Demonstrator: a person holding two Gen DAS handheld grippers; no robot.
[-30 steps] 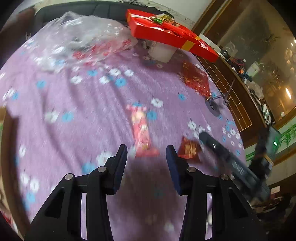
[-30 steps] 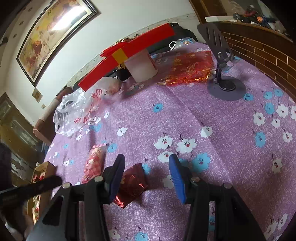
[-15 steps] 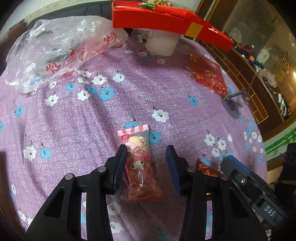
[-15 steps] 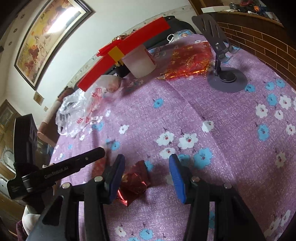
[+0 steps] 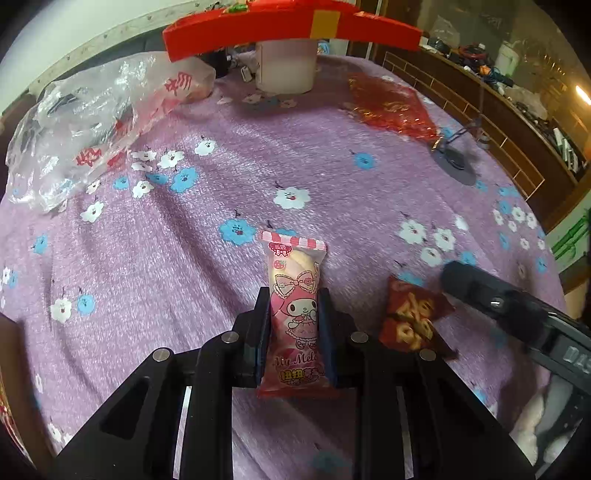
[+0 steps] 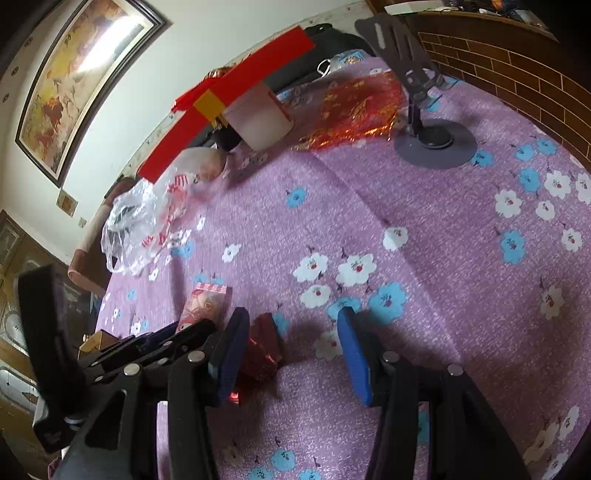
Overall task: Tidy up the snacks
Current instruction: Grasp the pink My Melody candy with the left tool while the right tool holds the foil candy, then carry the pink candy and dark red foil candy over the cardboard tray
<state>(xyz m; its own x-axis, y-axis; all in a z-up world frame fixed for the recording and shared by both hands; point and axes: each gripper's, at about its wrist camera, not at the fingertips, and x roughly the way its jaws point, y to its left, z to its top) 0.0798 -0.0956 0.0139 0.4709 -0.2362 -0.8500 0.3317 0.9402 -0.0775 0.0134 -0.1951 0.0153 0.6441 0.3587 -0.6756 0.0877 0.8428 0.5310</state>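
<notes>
The left tool (image 5: 294, 325) is seen pinching a pink plastic snack packet printed with a cartoon rabbit figure (image 5: 295, 314); its jaws have just been closing, and both pads are pressed against the packet's long sides. The packet lies on the surface covered by a purple cloth with white and blue flowers (image 5: 221, 184). The lettering "My Mel" is partly legible low on the packet; smaller characters below cannot be read.

Just beside the packet a dark red foil snack wrapper with gold characters (image 5: 412, 321) is noted, lying on the cloth. The right tool (image 6: 291, 350) is held spread, with this wrapper (image 6: 262, 350) against its left pad and clear of the other.

At the far edge, a long red box with a yellow band (image 5: 291, 26) is observed resting on a white cylindrical container (image 5: 286, 66). A crumpled clear plastic bag with red characters (image 5: 92, 118) is recorded, characters unreadable.
</notes>
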